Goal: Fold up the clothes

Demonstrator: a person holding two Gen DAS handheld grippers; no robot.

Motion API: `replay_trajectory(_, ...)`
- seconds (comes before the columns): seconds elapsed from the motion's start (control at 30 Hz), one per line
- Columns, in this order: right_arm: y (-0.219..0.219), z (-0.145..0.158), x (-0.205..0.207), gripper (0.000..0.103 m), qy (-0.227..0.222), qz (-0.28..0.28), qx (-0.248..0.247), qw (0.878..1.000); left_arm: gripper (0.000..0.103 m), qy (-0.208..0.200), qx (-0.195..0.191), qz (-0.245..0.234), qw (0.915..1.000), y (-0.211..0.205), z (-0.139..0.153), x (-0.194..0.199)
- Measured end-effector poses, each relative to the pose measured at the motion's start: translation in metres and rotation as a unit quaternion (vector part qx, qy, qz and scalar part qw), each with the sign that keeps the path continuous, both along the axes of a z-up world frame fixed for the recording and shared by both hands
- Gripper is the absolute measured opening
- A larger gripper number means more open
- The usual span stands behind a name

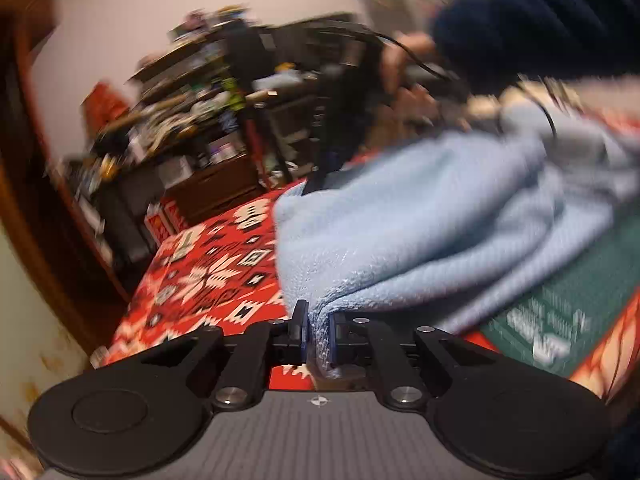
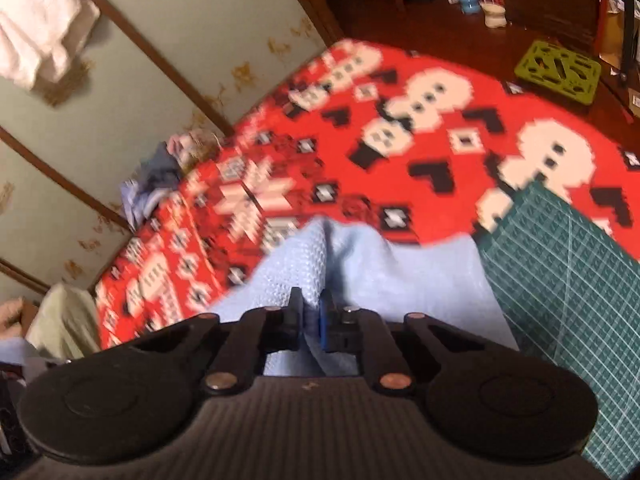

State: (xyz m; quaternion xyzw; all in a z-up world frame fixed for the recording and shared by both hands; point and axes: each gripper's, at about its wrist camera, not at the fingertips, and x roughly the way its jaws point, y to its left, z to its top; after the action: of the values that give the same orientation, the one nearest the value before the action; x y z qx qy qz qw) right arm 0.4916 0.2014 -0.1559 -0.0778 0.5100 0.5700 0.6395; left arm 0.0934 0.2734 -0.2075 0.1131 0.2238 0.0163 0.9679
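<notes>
A red patterned blanket (image 2: 400,160) lies under a green cutting mat (image 2: 568,280), cluttered shelves (image 1: 180,112) behind.

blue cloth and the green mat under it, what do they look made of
Blue cloth: soft waffle-knit fabric, probably cotton; small raised grid texture, matte, drapes in folds. Green mat: likely vinyl or rubber cutting mat; flat, stiff, printed with pale grid lines and lettering.

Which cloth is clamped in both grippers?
The light blue cloth, pinched by the left gripper and right gripper; the red patterned blanket just lies underneath.
</notes>
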Motion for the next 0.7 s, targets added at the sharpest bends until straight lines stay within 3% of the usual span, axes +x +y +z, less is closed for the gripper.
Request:
replay_trajectory(0.13, 0.015, 0.007, 0.003, 0.007, 0.002, -0.01, 0.008, 1.0, 0.009, -0.001, -0.093, 0.032, 0.9951, 0.024, 0.001, -0.007)
replay_trajectory(0.4, 0.039, -0.008, 0.005, 0.008, 0.004, -0.023, 0.004, 1.0, 0.01, 0.024, -0.171, 0.031, 0.9846, 0.044, -0.011, -0.017)
replay_trajectory(0.53, 0.031, -0.007, 0.011, 0.013, 0.019, -0.042, 0.007, 0.999, 0.014, 0.043, -0.172, 0.02, 0.9839, 0.049, 0.001, -0.025)
replay_trajectory(0.57, 0.026, 0.0, 0.01, 0.019, 0.006, -0.047, 0.009, 0.999, 0.015, 0.045, -0.171, 0.018, 0.9841, 0.052, 0.006, -0.03)
replay_trajectory(0.7, 0.011, 0.031, 0.01, 0.018, -0.039, -0.067, 0.007, 0.997, 0.014, 0.037, -0.162, 0.005, 0.9861, 0.064, 0.032, -0.038)
